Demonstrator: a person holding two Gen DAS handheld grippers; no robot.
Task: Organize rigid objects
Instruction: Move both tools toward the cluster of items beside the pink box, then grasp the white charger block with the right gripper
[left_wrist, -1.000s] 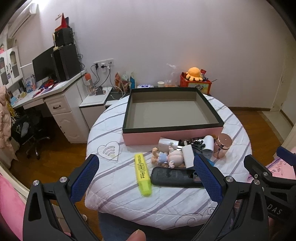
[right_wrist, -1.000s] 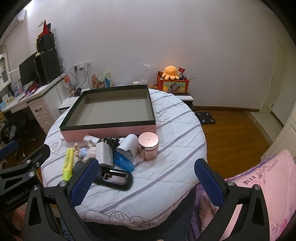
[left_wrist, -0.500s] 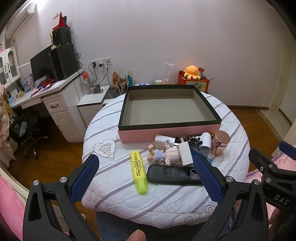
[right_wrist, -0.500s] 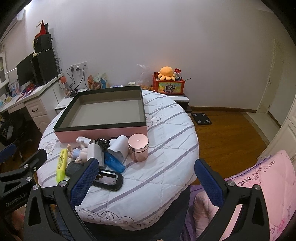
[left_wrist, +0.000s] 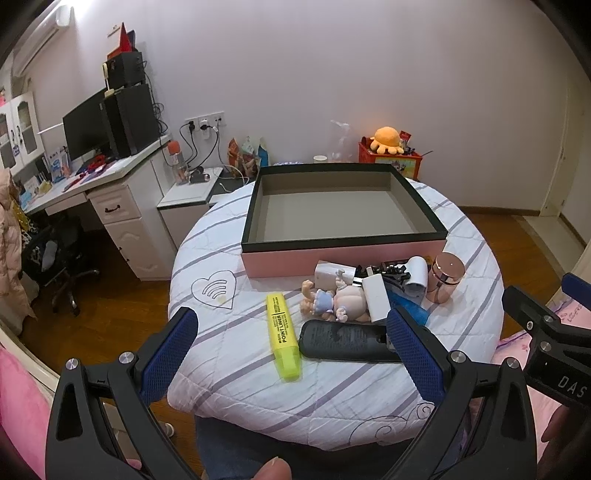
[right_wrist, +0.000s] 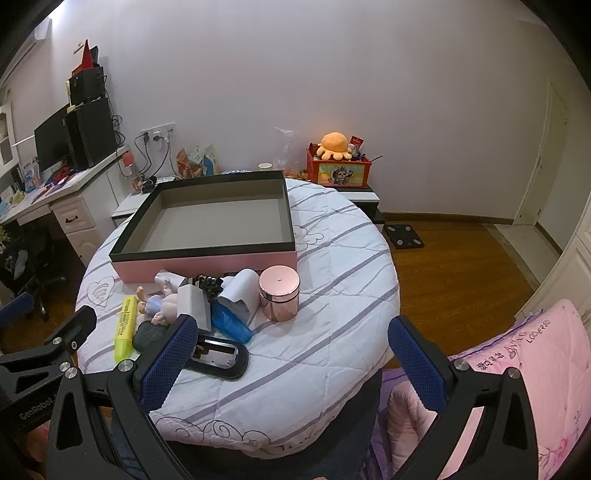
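Observation:
An empty pink box with a black rim (left_wrist: 343, 254) (right_wrist: 207, 264) stands on the round table. In front of it lies a pile: a yellow highlighter (left_wrist: 282, 330) (right_wrist: 125, 328), a baby doll (left_wrist: 332, 304) (right_wrist: 157, 304), a black remote (left_wrist: 343, 341) (right_wrist: 218, 356), a white block (left_wrist: 375, 297), a blue item (right_wrist: 231, 320), a white roll (right_wrist: 242, 290) and a rose-gold jar (left_wrist: 445, 275) (right_wrist: 279, 291). My left gripper (left_wrist: 291, 350) is open and empty, held back over the table's near edge. My right gripper (right_wrist: 291, 354) is open and empty, to the right of the pile.
The round table has a striped white cover (right_wrist: 332, 295). A desk with monitor and speakers (left_wrist: 99, 129) stands at the left, with an office chair (left_wrist: 55, 258) below. A red toy box with an orange plush (right_wrist: 338, 162) sits behind. Pink bedding (right_wrist: 517, 369) lies at the right.
Both grippers have pulled back and up from the table, so the box and pile look smaller and farther. Nothing on the table has moved.

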